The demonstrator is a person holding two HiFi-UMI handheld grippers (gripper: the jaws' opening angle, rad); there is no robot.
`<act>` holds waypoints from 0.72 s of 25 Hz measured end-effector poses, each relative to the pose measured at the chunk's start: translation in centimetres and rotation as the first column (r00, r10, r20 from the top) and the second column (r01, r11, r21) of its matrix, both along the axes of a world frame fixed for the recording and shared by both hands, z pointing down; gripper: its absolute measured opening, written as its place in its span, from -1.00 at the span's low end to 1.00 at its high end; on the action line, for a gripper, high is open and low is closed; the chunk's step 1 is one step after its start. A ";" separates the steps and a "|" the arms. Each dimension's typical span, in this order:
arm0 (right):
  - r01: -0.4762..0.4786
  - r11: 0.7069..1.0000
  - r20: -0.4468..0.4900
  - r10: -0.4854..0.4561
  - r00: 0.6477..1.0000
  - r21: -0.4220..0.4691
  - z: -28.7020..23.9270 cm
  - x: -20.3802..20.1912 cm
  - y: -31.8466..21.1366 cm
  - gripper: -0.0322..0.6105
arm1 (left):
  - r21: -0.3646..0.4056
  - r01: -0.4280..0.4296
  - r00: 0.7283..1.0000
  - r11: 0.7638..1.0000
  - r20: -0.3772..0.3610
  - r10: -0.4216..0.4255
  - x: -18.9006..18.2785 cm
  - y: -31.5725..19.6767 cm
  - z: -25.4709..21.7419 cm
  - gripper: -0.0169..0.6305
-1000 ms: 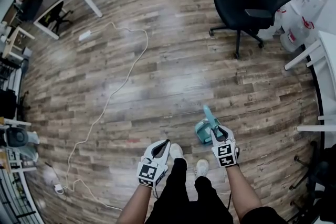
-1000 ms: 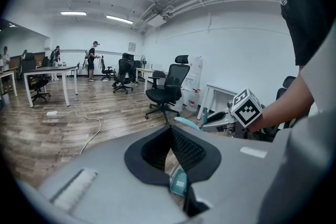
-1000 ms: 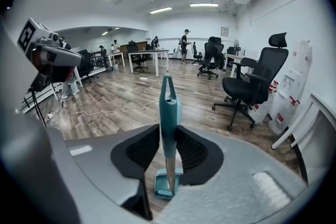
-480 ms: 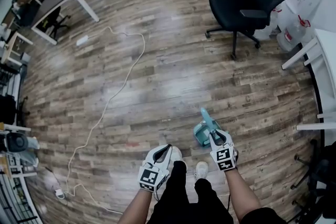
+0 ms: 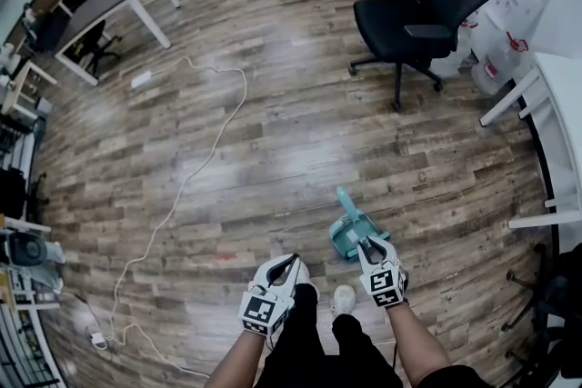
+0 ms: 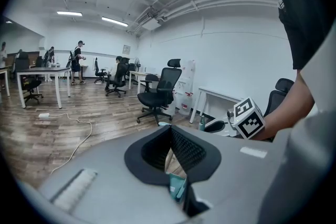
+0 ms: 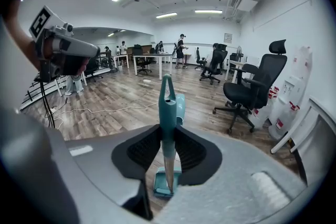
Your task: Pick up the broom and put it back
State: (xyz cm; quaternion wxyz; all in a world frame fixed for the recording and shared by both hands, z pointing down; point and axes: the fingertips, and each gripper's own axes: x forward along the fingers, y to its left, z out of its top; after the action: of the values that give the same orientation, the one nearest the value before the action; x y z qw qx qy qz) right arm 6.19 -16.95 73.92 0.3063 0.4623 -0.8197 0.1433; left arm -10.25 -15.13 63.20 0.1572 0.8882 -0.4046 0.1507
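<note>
Right gripper [image 5: 366,243] jaws, just closing, clamp the teal broom [image 5: 347,209] mid-handle, its long axis upright with the head toward the floor [image 5: 273,141]; left gripper [image 5: 284,264] jaws pressed together, empty, alongside.

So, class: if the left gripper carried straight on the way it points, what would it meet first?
Probably the bare wooden plank floor, passing beside the teal plastic broom. The left gripper tilts gently downward, and depth is unclear.
</note>
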 end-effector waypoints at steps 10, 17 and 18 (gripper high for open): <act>-0.020 1.000 0.003 0.020 1.000 0.023 -0.4 1.4 3.9 -0.63 | 0.025 -0.002 1.000 1.000 -0.017 0.003 1.9 2.8 -0.5 -0.90; -0.041 0.995 0.008 0.040 0.999 0.090 -2.0 3.1 6.3 -0.62 | 0.043 0.004 1.000 0.999 -0.010 -0.004 3.0 4.5 -1.6 -0.89; -0.042 0.994 0.012 0.041 0.999 0.102 -2.4 3.2 6.6 -0.62 | 0.047 -0.001 1.000 0.999 -0.012 0.001 3.2 4.9 -1.5 -0.89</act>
State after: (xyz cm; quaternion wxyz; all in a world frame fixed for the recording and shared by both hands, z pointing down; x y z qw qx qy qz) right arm 9.42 -10.34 71.56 0.2751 0.4938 -0.8176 0.1097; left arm -7.04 -10.27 61.67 0.1386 0.8927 -0.4067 0.1361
